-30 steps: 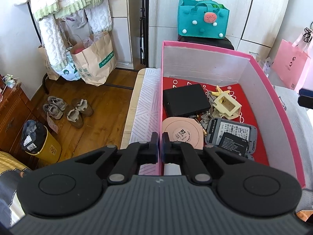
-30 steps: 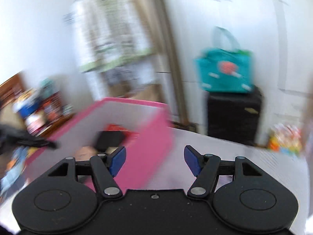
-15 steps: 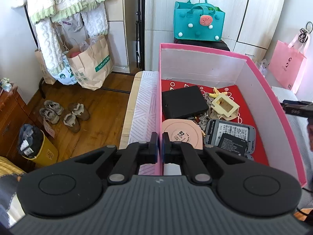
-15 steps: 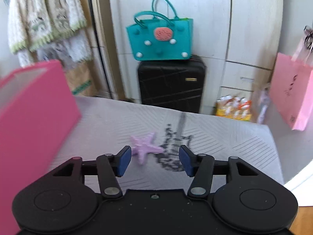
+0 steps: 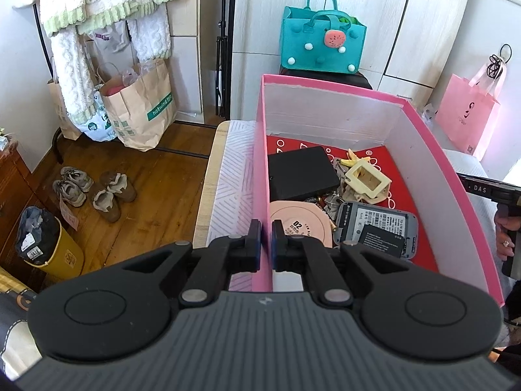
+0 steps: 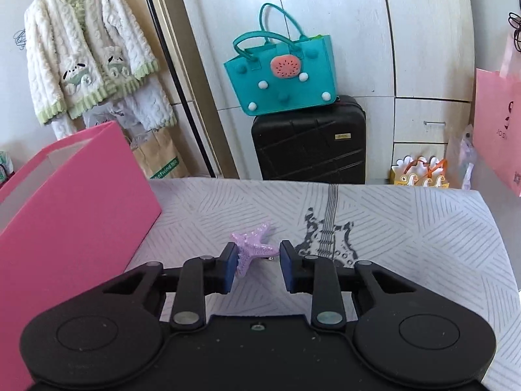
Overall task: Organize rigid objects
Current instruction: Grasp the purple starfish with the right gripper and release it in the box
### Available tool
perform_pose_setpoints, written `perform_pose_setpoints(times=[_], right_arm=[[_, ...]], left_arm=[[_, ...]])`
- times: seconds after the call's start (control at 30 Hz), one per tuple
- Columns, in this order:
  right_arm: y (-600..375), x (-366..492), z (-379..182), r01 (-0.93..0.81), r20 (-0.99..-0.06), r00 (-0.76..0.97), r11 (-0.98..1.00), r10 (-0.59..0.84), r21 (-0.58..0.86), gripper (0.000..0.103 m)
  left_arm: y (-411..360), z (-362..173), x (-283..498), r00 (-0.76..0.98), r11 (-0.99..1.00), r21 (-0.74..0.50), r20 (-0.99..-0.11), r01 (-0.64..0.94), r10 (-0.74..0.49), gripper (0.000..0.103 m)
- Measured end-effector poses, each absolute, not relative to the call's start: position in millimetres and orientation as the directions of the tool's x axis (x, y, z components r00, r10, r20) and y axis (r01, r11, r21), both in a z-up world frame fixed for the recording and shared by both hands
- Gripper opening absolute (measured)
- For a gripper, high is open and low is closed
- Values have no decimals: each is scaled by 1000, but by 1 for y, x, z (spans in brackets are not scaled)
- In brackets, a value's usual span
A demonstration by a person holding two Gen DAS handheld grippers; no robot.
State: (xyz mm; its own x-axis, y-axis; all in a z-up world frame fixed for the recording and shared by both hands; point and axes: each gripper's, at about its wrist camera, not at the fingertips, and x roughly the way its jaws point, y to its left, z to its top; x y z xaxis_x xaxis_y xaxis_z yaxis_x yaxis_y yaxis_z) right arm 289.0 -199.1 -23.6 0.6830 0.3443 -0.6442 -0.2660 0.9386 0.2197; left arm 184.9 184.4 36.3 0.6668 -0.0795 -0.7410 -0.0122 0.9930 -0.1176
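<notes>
from your left wrist view, your left gripper point(image 5: 266, 241) is clamped on the near left wall of the open pink cardboard box point(image 5: 456, 189), one finger outside and one inside. just past the inner finger lies a round peach plastic disc point(image 5: 301, 224), with a flat black rectangular case point(image 5: 302, 173) beyond it and a grey battery-backed device point(image 5: 377, 229) to its right.

from your right wrist view, your right gripper point(image 6: 255, 268) has just been closing, and its blue pads point(image 6: 230, 270) stand partly open around a glittery lilac plastic starfish point(image 6: 252, 249) lying on the striped grey-white cloth point(image 6: 423, 228). the left pad touches or nearly touches it; the right pad is clear. the box stands to the left of your fingers.
</notes>
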Motion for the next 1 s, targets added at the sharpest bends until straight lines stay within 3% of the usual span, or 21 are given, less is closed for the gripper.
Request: perform_pose_setpoints(times=[0.43,0.67,0.73,0.87,1.0], right_arm=[[-182,243,31,-310,-506,764,915,401,257,33],[-142,220,87,-596,-374,641,742,670,307,33],[-121,218,96,-657,-401,609,718,685,228,33],[-84,228,91,-651,-477,673,759,566,-18,33],[-71,251,79,-651,-529,651,759,544,-20,33]], left_arm=[[179,36,184,674,996,-91,-736,-4,-64,5],[176,36,183,672,997,-79,-738,-9,-52,5],[176,37,182,671,996,-84,-739,-8,-57,5],[175,36,180,679,997,-77,-732,-7,-52,5],[176,36,178,678,997,-78,-733,-2,-56,5]])
